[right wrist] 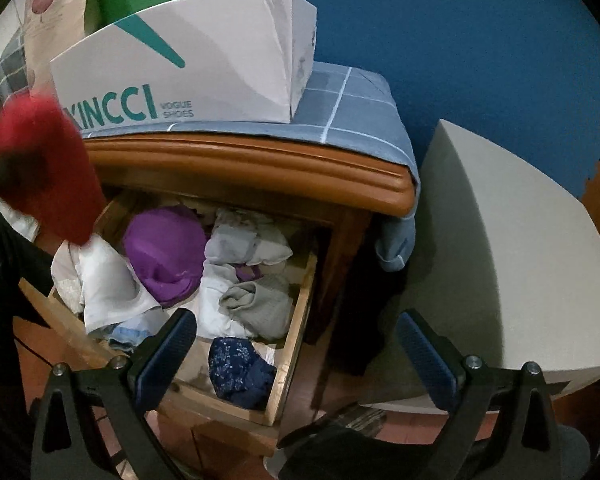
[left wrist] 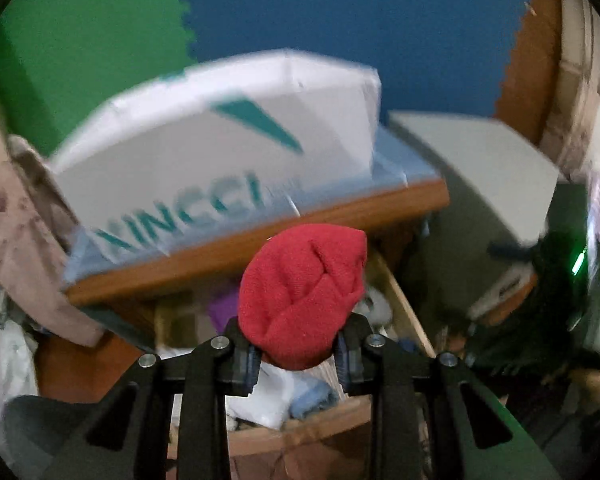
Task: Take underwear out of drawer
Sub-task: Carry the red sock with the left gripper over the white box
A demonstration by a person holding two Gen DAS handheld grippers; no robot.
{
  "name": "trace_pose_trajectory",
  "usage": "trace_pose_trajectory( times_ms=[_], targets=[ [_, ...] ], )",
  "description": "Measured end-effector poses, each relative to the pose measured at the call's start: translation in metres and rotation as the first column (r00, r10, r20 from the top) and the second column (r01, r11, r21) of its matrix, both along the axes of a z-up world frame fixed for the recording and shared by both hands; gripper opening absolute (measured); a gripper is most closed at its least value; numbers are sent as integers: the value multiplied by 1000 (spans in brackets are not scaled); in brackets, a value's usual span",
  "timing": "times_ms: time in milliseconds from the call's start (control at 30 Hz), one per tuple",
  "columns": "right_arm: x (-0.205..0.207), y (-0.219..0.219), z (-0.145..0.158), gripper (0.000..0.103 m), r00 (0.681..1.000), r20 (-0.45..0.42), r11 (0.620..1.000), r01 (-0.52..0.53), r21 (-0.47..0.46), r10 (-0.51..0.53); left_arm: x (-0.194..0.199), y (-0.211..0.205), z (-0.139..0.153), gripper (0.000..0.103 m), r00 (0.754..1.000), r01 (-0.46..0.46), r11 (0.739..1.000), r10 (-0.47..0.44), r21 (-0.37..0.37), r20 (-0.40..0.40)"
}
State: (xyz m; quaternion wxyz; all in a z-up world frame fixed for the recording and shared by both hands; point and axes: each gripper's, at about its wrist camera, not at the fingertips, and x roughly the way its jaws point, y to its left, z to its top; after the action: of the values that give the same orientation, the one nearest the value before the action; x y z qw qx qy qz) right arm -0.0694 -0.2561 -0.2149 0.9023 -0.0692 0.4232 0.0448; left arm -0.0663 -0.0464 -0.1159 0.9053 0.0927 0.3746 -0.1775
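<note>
My left gripper (left wrist: 298, 346) is shut on a bunched red underwear (left wrist: 304, 292) and holds it up in front of the wooden nightstand, above the open drawer (left wrist: 324, 424). The same red underwear (right wrist: 40, 168) shows blurred at the left of the right wrist view, above the drawer's left side. My right gripper (right wrist: 296, 356) is open and empty, hovering over the drawer's front right corner (right wrist: 292, 344). The drawer holds purple (right wrist: 166, 250), white (right wrist: 108, 284), grey (right wrist: 258, 304) and dark blue patterned (right wrist: 240, 372) garments.
A white KINCCI shoe box (right wrist: 188, 76) stands on a blue checked cloth (right wrist: 348, 112) on the nightstand top. A grey-white cabinet (right wrist: 500, 248) stands to the right. Blue and green foam mats (right wrist: 460, 40) cover the wall behind.
</note>
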Motion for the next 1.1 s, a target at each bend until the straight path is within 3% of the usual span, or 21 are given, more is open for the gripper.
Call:
trace_pose_trajectory(
  times_ms=[167,367,500,833,1100],
  targets=[
    [0,-6,2,103,1000,0,999,18,26,-18,-6,14,52,26,992,-62,998,65,-30,112],
    [2,-7,-3,103,1000,-22,999,21,28,-20,-3,37,116,27,957,-131,987,151,-96,246],
    [1,-2,-3,103,1000,-19,1000,1,14,-1,3,47,143,27,935,-168,979,195,-114,296],
    [0,-3,-3,103,1000,-19,1000,-7,24,8,22,48,165,27,904,-215,973,229,-81,361],
    [1,0,-2,103,1000,-19,999,-21,29,22,34,42,166,27,905,-230,972,235,-56,355]
  ],
)
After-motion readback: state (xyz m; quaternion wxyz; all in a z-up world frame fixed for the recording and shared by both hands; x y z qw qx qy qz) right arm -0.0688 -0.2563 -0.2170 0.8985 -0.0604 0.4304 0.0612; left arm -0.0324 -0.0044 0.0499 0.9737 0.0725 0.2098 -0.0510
